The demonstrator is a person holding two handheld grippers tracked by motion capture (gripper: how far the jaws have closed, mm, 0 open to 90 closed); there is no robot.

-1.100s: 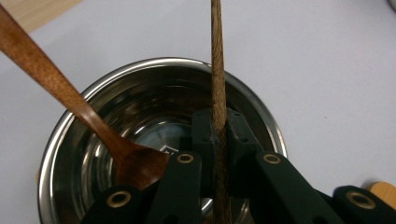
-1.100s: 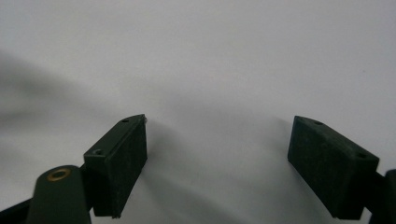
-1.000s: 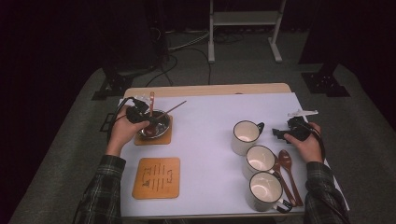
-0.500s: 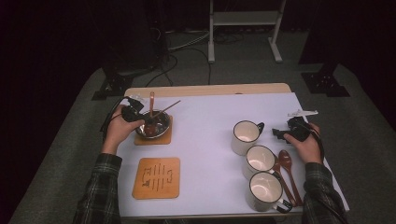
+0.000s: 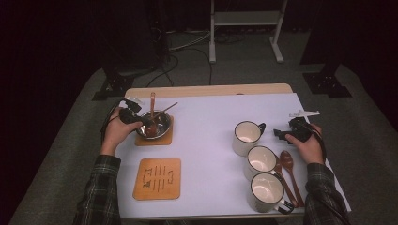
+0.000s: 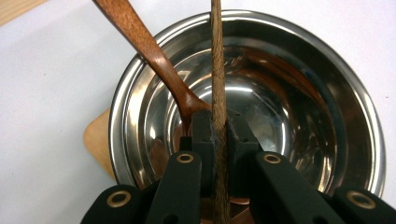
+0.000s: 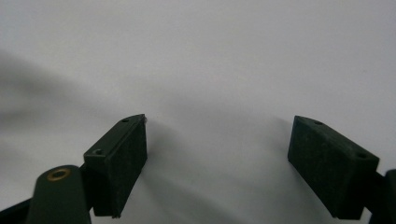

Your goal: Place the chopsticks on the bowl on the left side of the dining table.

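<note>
Steel gleams at the centre of the work: a round metal bowl [image 5: 156, 125] sits on a small wooden coaster [image 5: 166, 137] at about ten o'clock on the white-covered desk [image 5: 211, 140]. The coaster likely keeps the bowl from sliding and protects the covering.

The left hand-held gripper [image 5: 143, 121] reaches into the bowl from its nine o'clock side. In the left gripper view its jaws are pressed together on a thin wooden stick [image 6: 217, 84], which stands nearly upright between the pads and rises past the bowl's far rim. Gripping it low down gives firm control of the tip, as one would want for stirring or for setting it down inside. A brown wooden spoon [image 6: 149, 56] leans in the same bowl, its head against the inner wall just beside the jaws and its handle pointing to eleven o'clock.

The right hand-held gripper [image 5: 281, 136] rests at three o'clock on the desk. Its jaws stand wide apart with nothing between them, over bare white surface, apparently waiting its turn.

Three white mugs [image 5: 260, 161] line up diagonally from four towards five o'clock, with two more wooden spoons [image 5: 288, 173] lying just beside them. A second coaster [image 5: 157, 178] with a line pattern lies at seven o'clock, bare, probably ready for another vessel.
</note>
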